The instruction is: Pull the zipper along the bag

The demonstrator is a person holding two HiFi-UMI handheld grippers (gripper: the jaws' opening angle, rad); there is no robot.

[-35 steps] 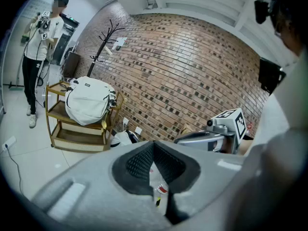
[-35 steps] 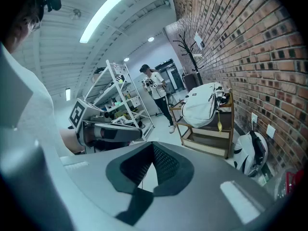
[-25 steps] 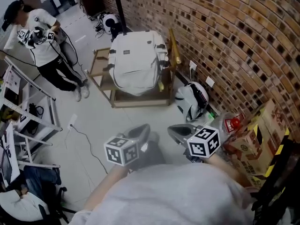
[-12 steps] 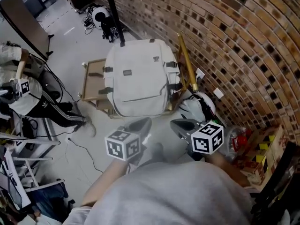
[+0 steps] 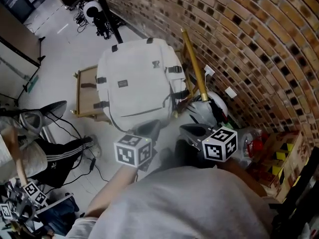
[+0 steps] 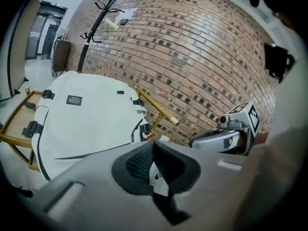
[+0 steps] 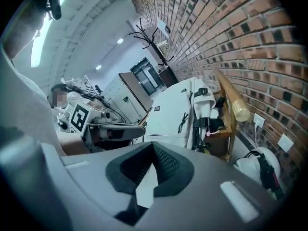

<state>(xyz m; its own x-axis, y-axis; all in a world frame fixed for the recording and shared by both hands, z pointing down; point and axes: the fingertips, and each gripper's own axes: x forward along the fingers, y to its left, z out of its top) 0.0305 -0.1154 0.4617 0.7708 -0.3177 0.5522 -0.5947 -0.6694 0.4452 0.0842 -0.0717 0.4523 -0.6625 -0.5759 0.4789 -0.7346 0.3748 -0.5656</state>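
A white backpack (image 5: 137, 81) rests on a low wooden frame (image 5: 83, 91) against the brick wall, its front facing me. A dark zipper line (image 5: 142, 113) curves across its lower front and also shows in the left gripper view (image 6: 91, 152). My left gripper (image 5: 147, 128) hovers just short of the bag's lower edge, jaws shut and empty (image 6: 153, 146). My right gripper (image 5: 192, 131) is level with it to the right, also shut with nothing between its jaws (image 7: 153, 150). Neither one touches the bag (image 7: 171, 107).
A gold pole (image 5: 193, 66) leans on the brick wall beside the bag. A white helmet-like object (image 5: 209, 107) lies on the floor at the right, with cardboard boxes (image 5: 279, 153) beyond. A person (image 5: 35, 151) is at the left, and a black stand (image 5: 105, 16) is behind the frame.
Both grippers have travelled toward the backpack, which now sits nearer and larger in the head view. Their jaws stayed shut. The person at the left has shifted toward the lower left corner.
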